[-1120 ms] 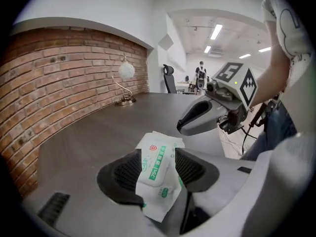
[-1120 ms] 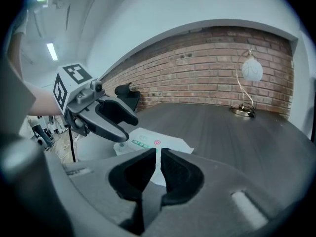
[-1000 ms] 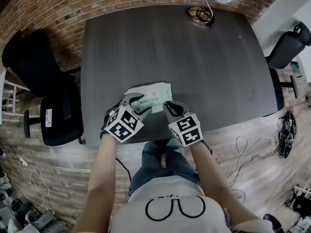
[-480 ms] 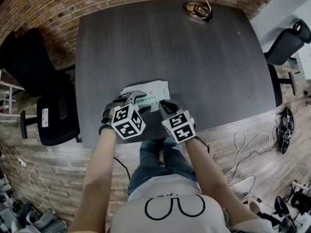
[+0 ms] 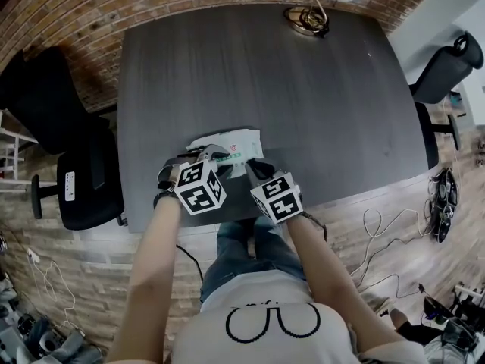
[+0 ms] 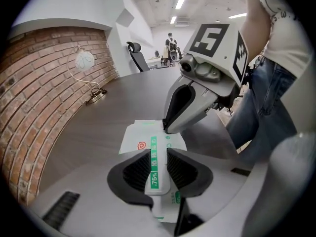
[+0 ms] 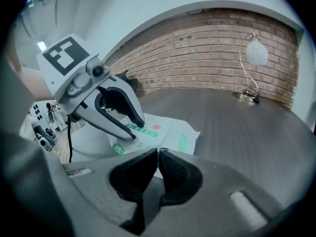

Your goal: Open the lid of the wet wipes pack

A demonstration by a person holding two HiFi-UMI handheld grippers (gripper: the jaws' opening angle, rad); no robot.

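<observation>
We see the pack [image 5: 233, 144] lying flat on the dark bench [image 5: 318, 97], close to the front edge and right under our two hands. Our left tongs [image 5: 214, 156] have just been closing, and they pinch the green-striped lid flap [image 6: 154, 168] that runs along the pack's top, one pad on either side of it. Our right tongs [image 5: 248, 166] are pressed together with nothing between them, and their tip is down on the pack, just beside the left tongs. A lamp [image 5: 307, 20] stands at the bench's far edge, well apart from all this.
</observation>
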